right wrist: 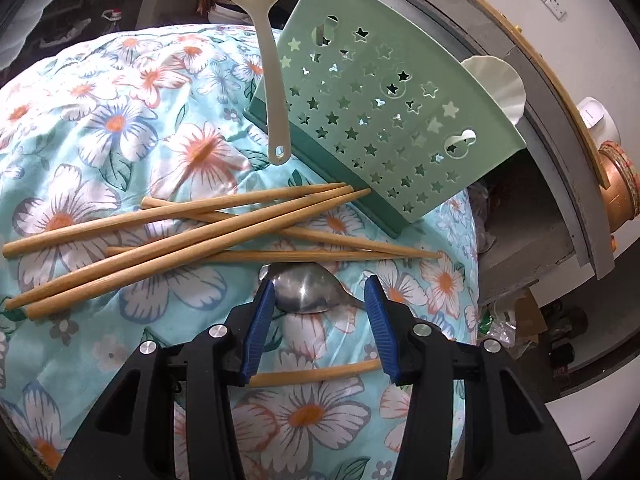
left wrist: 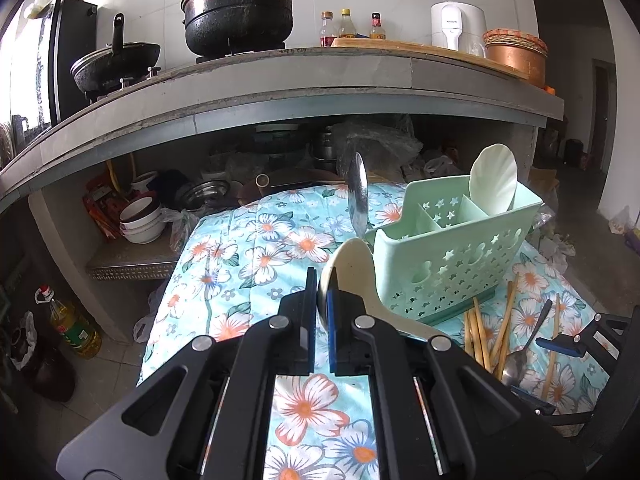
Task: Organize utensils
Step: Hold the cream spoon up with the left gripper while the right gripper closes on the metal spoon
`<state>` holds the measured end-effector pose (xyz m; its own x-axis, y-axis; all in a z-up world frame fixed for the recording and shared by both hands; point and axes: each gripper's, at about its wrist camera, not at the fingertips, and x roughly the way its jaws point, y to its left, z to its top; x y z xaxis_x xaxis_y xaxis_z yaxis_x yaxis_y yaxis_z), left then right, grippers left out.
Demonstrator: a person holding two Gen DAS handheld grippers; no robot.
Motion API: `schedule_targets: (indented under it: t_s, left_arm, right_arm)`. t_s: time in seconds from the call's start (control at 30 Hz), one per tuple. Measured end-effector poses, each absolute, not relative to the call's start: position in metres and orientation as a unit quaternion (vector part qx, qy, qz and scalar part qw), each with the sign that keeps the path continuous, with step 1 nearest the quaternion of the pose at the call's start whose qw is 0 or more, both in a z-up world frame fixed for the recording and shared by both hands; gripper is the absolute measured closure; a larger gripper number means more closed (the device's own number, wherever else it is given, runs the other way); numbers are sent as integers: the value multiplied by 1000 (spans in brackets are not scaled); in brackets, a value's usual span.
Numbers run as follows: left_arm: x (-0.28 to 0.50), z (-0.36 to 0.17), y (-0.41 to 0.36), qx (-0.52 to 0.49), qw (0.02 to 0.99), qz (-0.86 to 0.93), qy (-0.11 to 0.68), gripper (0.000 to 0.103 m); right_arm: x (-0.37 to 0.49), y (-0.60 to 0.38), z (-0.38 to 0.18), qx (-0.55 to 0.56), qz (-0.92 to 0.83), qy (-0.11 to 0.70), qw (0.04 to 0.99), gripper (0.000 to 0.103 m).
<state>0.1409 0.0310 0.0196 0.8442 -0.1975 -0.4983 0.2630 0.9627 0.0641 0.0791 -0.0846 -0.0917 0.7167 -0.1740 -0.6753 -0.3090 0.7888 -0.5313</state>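
The left tool [left wrist: 322, 292] is clamped on the bowl of a cream plastic rice paddle [left wrist: 352, 276], holding it raised just left of the mint-green plastic utensil caddy with star cut-outs [left wrist: 452, 256], probably so its handle can go down into a compartment. A white scalloped plastic scoop [left wrist: 494, 178] already stands in the caddy's far right compartment. The right tool [right wrist: 320, 300] hangs with its jaws apart over a steel spoon [right wrist: 306, 292] lying on the flower-printed cloth [right wrist: 120, 128], gripping nothing and likely lining up a pick. Loose wooden chopsticks [right wrist: 180, 232] lie crossed on the cloth just beyond the spoon, near the caddy's base.
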Motion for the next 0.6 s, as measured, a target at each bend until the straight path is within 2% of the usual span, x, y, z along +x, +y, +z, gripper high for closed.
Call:
schedule_targets:
  t_s: [0.3,0.43,0.6]
  left_arm:
    - [143,18,28,68,957,-120,255,99]
    - [144,17,27,70,957,-118,257,99]
    - [144,18,26,74,957,-115,256,99]
  right_arm:
    - [82,-94,-102,-399,24,394,828,57]
    - [86,-87,-105,-409,29,374,832,58]
    - [85,-83,-97,-400,39,351,846,65]
